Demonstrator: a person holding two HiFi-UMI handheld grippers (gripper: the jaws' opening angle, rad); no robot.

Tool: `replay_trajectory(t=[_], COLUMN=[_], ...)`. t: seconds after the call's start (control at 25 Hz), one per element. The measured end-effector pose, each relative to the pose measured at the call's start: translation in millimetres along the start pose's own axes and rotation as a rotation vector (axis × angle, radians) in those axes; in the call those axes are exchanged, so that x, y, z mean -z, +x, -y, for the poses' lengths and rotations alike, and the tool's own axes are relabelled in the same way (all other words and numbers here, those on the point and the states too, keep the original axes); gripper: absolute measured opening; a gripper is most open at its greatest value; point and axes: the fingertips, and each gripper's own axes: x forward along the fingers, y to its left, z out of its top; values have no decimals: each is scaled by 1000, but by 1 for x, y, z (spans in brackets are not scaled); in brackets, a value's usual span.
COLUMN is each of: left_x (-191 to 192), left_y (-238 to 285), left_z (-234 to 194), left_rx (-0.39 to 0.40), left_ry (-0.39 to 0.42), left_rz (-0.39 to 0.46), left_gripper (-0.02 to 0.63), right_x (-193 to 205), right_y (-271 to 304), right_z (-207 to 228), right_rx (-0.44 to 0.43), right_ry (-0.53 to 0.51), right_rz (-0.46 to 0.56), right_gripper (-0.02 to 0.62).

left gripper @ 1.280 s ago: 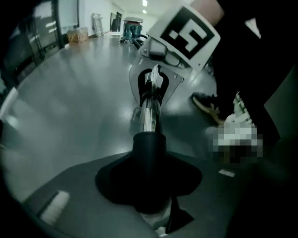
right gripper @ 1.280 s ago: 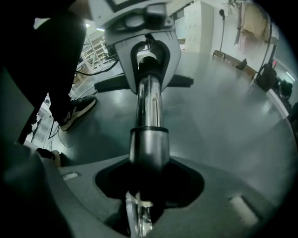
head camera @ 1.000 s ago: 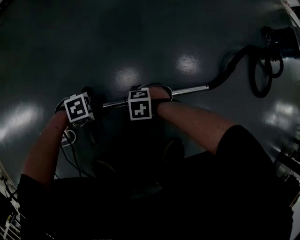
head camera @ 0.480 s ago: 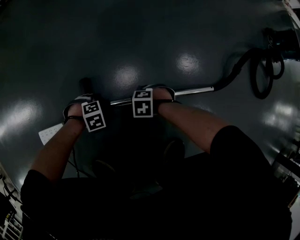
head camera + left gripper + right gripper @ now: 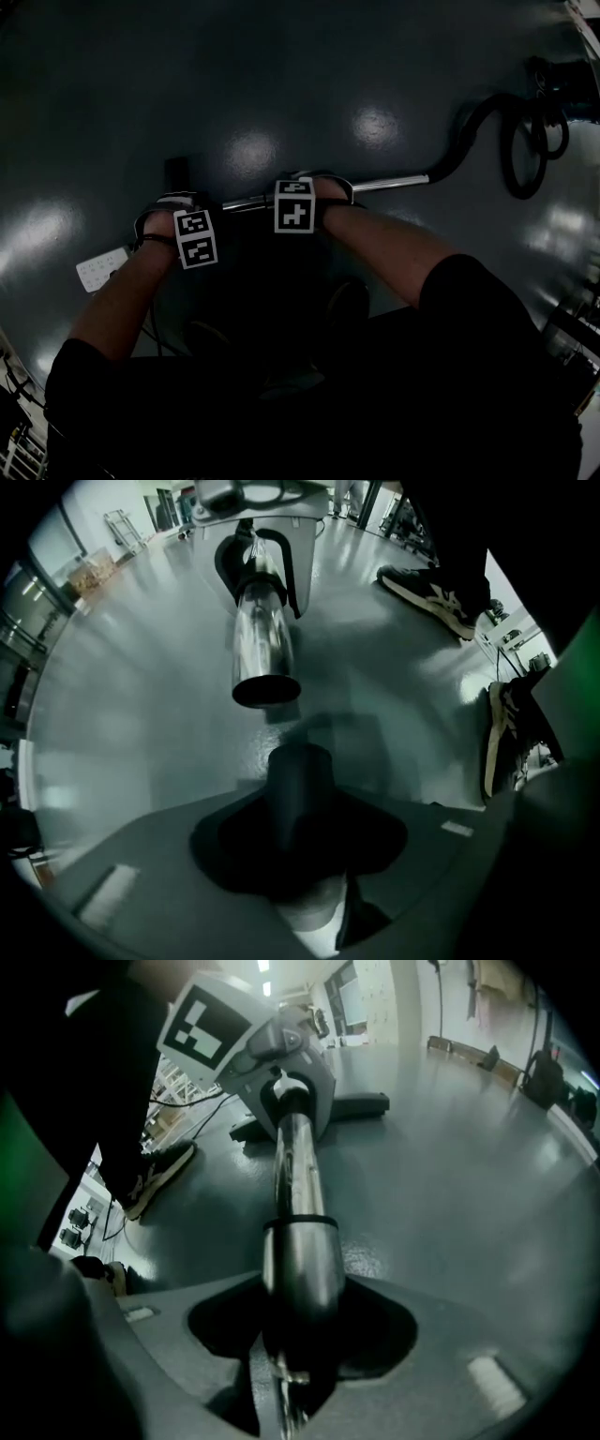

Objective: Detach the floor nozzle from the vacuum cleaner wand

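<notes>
Floor (image 5: 281, 75): dark grey, glossy, pale light patches. Black nozzle (image 5: 176, 173) lies flat on it, left of centre. White card (image 5: 101, 269) near lower left edge. Black hose (image 5: 525, 141) lies looped at far right. Thin cable (image 5: 183, 1108) trails across floor. Person's shoes (image 5: 431, 585) stand on it.

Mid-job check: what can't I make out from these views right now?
- Head view: the floor nozzle is a dark shape on dark floor; its outline is lost.
- Left gripper view: the nozzle's black neck merges with the dark gap of the left gripper; pad contact unreadable.
- Right gripper view: the jaws of the right gripper have just been opening; the wand covers the pads, contact unclear.
</notes>
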Motion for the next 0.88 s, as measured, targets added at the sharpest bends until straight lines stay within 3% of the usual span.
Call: replay_trajectory(t=[0.12,0.16,0.36,0.44,0.56,0.72,0.88], left_x=[-5,-8,-9,-12,-19,-18,2], left_y=[0,1,-3,-12,-47,-129,-199], left_z=[2,3,5,1,-14,-40,-4], left_rx=[28,44,66,52,10,-105,-154], left_ry=[-17,-30,-60,-96,-220,-521,-608], left_rz=[53,71,114,170,314,526,484], left_gripper=[181,241,271,273,273,265,256], right_x=[0,0,2,-3,-11,-3,-9], right_y=[-3,-4,-6,-10,-30,-83,-153], right_z=[-3,-4,-11,-12,-3,10,-19], right_rx=[-49,-63,-105,-104,-62,56,134], right_ry=[30,40,83,87,158,320,528], right_rz=[68,90,128,160,230,275,320], right_gripper=[229,244,319,350,351,351,351])
